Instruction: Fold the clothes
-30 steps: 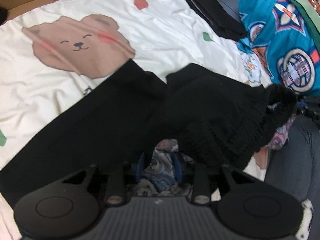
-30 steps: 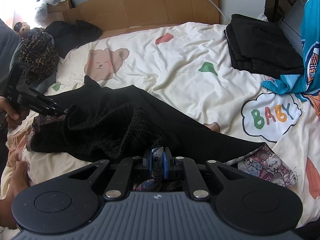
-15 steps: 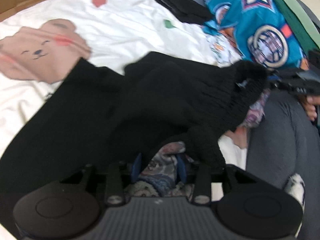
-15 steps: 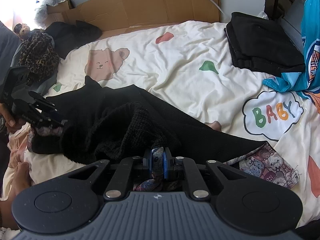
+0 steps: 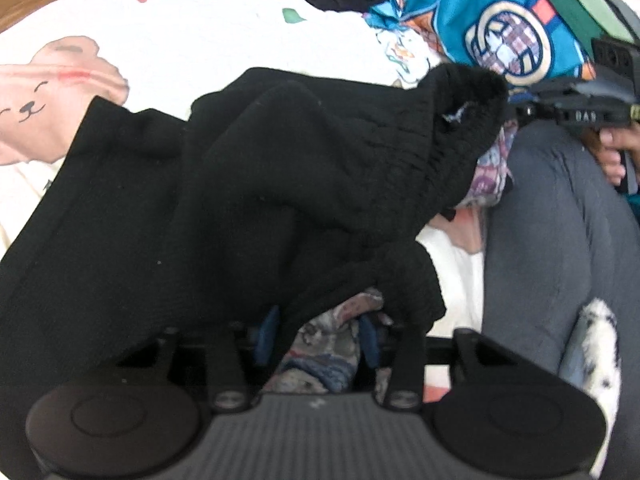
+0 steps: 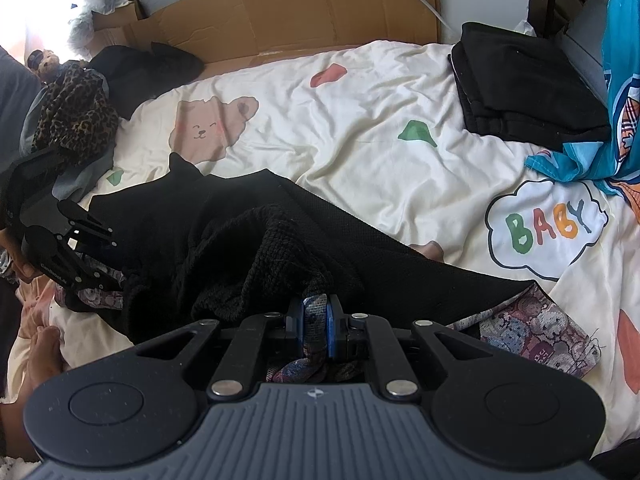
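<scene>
Clamped tight, the right gripper [image 6: 316, 322] pinches a fold of the black garment's patterned lining between its blue pads [image 6: 331, 326], which press the cloth flat with no gap showing. Wider apart stand the jaws of the left gripper [image 5: 318, 338], yet a bunch of the same patterned lining fills the space between its blue pads [image 5: 267, 330], so it grips the cloth too. From both grasps the black garment [image 6: 248, 240] spreads outward over the white bedsheet [image 6: 360, 120], its knit outer face bunched and rumpled near the grippers, its smoother part lying flat toward the bear print [image 6: 212, 128]. One corner is turned back to show the patterned lining [image 6: 536, 332], just below the "BABY" cloud print [image 6: 544, 228]. Beyond the garment, farther up the bedsheet, a folded black stack [image 6: 524, 92] sits near the sheet's far right edge, with a turquoise printed garment [image 6: 624, 100] touching it on the right. At the sheet's far left edge lies a leopard-print cloth [image 6: 72, 112]. Flattened cardboard [image 6: 288, 12] stands behind the bedsheet's head end. Beside the sheet's near edge, the person's grey-trousered leg [image 5: 560, 240] rests.
</scene>
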Motion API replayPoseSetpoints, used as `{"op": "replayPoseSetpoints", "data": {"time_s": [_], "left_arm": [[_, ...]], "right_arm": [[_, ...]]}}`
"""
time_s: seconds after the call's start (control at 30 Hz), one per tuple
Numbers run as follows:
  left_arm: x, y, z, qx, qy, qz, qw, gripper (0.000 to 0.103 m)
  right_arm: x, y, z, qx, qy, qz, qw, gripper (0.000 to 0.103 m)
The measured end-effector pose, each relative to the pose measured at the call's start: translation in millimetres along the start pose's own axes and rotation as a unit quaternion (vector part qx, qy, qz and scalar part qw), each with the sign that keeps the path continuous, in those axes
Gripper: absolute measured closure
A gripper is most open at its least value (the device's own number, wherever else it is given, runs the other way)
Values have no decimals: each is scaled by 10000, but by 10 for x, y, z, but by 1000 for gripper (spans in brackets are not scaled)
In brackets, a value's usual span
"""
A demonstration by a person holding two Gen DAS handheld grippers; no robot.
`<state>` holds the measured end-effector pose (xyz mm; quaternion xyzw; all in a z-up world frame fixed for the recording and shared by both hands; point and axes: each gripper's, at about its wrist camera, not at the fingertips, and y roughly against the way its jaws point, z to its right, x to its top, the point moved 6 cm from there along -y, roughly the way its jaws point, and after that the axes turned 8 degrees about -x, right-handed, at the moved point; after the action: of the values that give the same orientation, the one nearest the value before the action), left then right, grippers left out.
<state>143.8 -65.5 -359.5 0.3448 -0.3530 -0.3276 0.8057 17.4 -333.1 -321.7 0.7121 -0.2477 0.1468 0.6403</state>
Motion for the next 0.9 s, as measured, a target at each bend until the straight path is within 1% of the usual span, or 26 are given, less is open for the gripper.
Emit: {"op": "replayPoseSetpoints", "data": {"time_s": [0.07, 0.13, 0.27, 0.4, 0.53, 0.67, 0.77, 0.83, 0.9], "left_arm": [[-9, -17, 25, 131, -147, -95, 9998, 78], [-10, -23, 50, 250, -264, -169, 9992, 85], [11, 64, 56, 459, -164, -110, 9988, 92], [24, 298, 25, 673, 136, 173, 9975, 95], [73, 621, 63, 945, 389, 552, 9932, 96], [75, 1072, 72, 1156, 661, 961, 9864, 97], [91, 1430, 92, 1310, 809, 1279, 9798, 97], [122, 1585, 151, 1408, 900, 1467, 9750, 97], [184, 1649, 253, 1505, 964, 1633, 9703, 97]], "right_arm": [[1, -8, 2, -2, -14, -4, 10000, 92], [0, -16, 7, 0, -33, -11, 10000, 92], [6, -28, 10, 23, -48, -18, 10000, 92], [6, -17, 8, 25, -50, 30, 10000, 92], [12, 2, -1, 18, -32, 108, 9999, 92], [23, 29, -12, 53, -8, 173, 9998, 92], [36, 64, -4, 83, -57, 238, 9997, 93], [54, 97, 2, 97, -96, 309, 9994, 93], [81, 137, -6, 123, -100, 399, 9991, 93]]}}
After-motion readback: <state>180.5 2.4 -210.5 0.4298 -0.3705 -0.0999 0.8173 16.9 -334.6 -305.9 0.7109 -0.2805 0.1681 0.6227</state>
